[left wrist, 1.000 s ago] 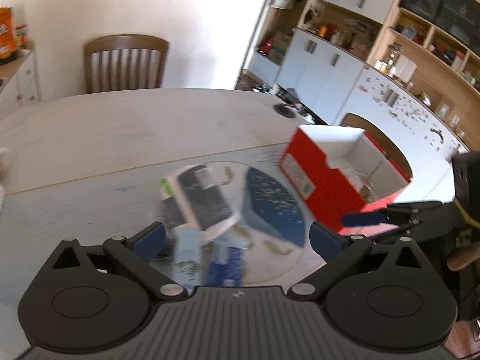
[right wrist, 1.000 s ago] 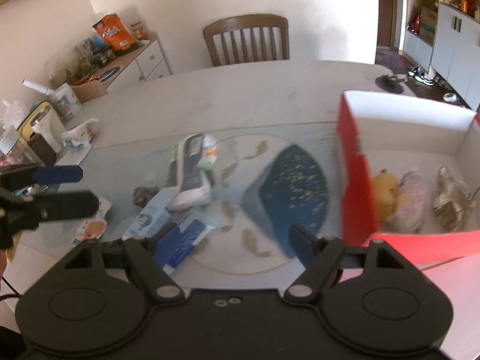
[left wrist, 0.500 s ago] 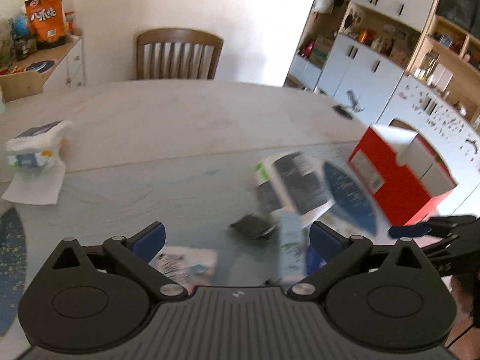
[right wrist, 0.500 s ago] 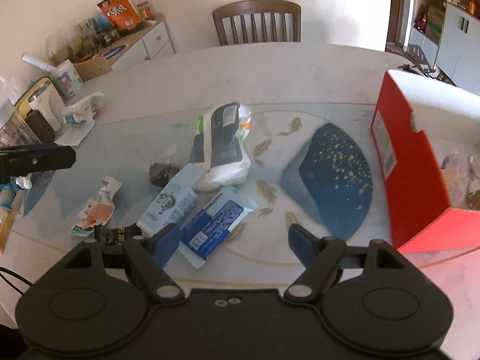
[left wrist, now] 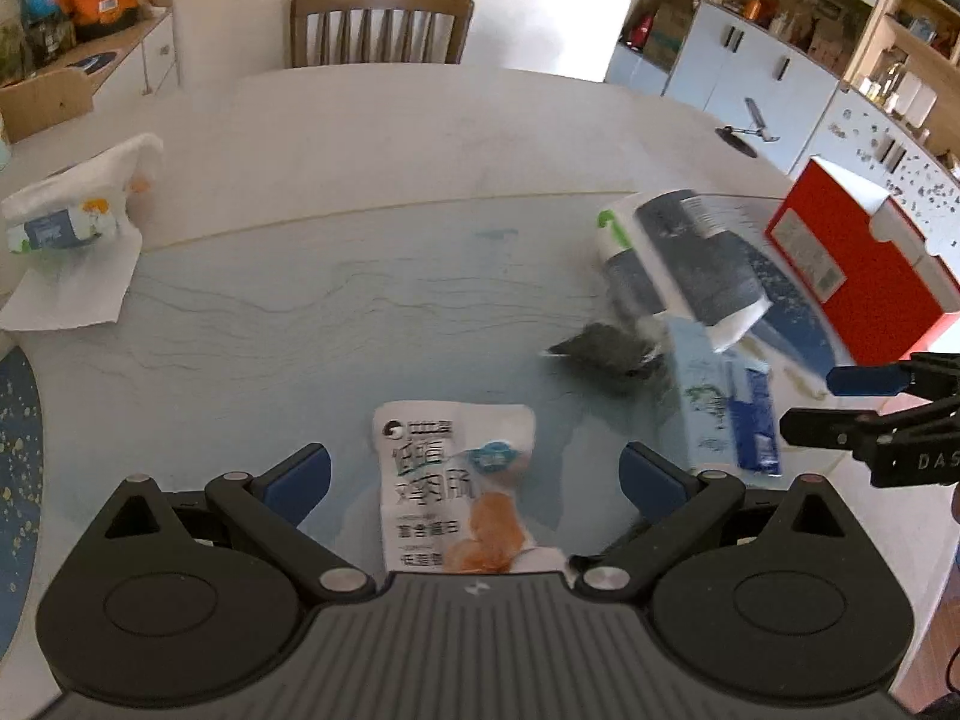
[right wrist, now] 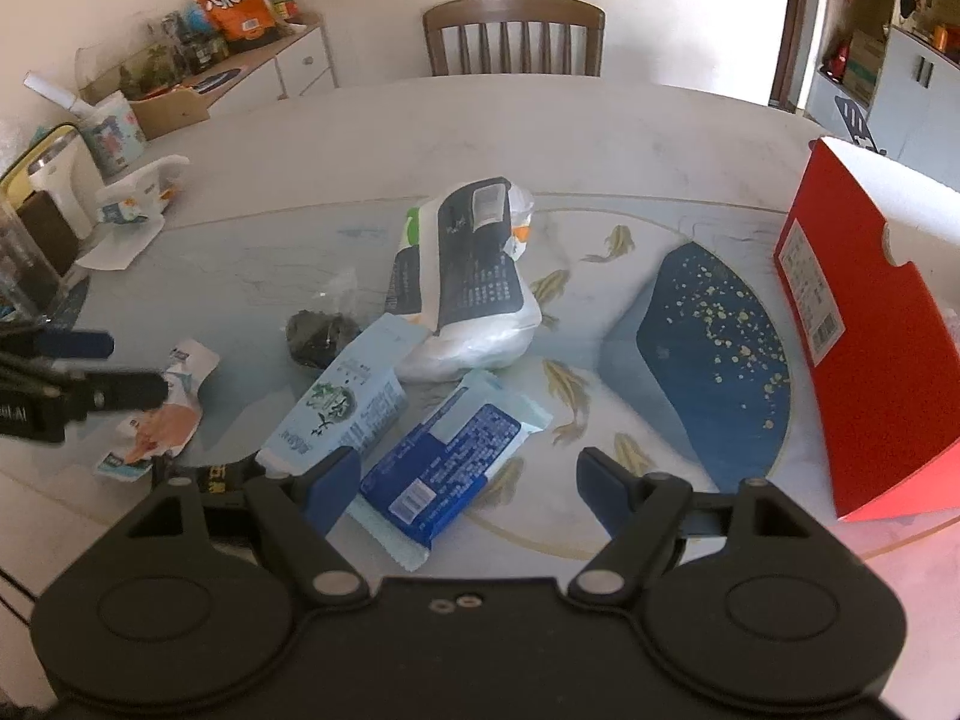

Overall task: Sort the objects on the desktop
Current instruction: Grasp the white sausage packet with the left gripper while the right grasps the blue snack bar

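Note:
My left gripper (left wrist: 474, 477) is open above a white snack packet (left wrist: 447, 480) with an orange picture, which lies flat between its blue pads untouched. My right gripper (right wrist: 468, 477) is open over a blue-and-white wrapped bar (right wrist: 444, 468); neither pad presses it. Beside the bar lies a pale blue carton (right wrist: 345, 402), and behind them a large white-and-dark bag (right wrist: 468, 282) and a small dark bundle (right wrist: 318, 333). The same white packet (right wrist: 162, 414) shows at the left in the right wrist view, under the left gripper's fingers (right wrist: 123, 390). The red box (right wrist: 864, 330) stands open at the right.
A dark blue speckled fan-shaped mat (right wrist: 714, 354) lies between the pile and the red box. A tissue pack on paper (left wrist: 72, 222) sits at the far left of the table (left wrist: 390, 138). A chair (left wrist: 381, 24) stands behind; cupboards and shelves line the right.
Both grippers have swung left and sunk toward the table. The left one left the pile by the red box and now hangs over the white snack packet; the right one came over the blue bar.

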Action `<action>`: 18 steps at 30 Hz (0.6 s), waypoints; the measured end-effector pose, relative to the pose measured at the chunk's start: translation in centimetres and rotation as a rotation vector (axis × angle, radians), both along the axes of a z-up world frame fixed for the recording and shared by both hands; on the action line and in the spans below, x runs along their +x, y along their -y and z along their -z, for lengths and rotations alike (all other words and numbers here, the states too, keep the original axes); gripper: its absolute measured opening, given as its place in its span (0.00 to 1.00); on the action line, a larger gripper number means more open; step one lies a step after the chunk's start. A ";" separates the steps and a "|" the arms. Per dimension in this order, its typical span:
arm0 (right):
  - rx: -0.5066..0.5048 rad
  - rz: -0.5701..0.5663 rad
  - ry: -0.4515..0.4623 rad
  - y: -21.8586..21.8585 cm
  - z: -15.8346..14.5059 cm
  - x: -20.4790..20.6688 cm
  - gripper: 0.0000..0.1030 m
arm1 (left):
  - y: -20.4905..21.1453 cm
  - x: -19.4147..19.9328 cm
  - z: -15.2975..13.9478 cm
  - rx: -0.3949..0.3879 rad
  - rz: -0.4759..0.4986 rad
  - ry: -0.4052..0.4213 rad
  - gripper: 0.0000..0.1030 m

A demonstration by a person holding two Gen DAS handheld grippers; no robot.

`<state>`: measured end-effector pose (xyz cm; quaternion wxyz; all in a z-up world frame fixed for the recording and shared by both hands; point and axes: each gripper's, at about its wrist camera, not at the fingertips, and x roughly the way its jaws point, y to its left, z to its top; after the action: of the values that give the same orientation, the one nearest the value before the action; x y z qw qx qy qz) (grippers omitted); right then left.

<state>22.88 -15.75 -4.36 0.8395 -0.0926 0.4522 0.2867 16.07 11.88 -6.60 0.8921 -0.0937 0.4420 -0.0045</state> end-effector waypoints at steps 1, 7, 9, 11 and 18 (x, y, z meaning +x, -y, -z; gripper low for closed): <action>-0.002 0.005 0.001 -0.2 0.2 0.1 0.77 | 0.0 0.0 0.1 0.009 0.003 0.006 1.00; -0.028 0.040 0.013 -1.2 1.3 1.0 0.77 | 0.3 0.2 0.8 0.063 0.006 0.022 1.00; -0.030 0.046 0.010 -1.6 1.6 1.3 0.77 | 0.5 0.3 1.0 0.079 0.010 0.027 1.00; -0.042 0.054 0.010 -1.9 1.9 1.4 0.77 | 0.7 0.4 1.2 0.087 0.013 0.025 1.00; -0.068 0.081 -0.002 -2.4 2.8 1.7 0.75 | 1.2 0.5 1.7 0.119 0.021 0.041 0.99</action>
<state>24.60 -13.32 -7.19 0.8462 -0.1023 0.4661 0.2373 16.60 10.73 -8.32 0.9049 -0.0358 0.4239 0.0105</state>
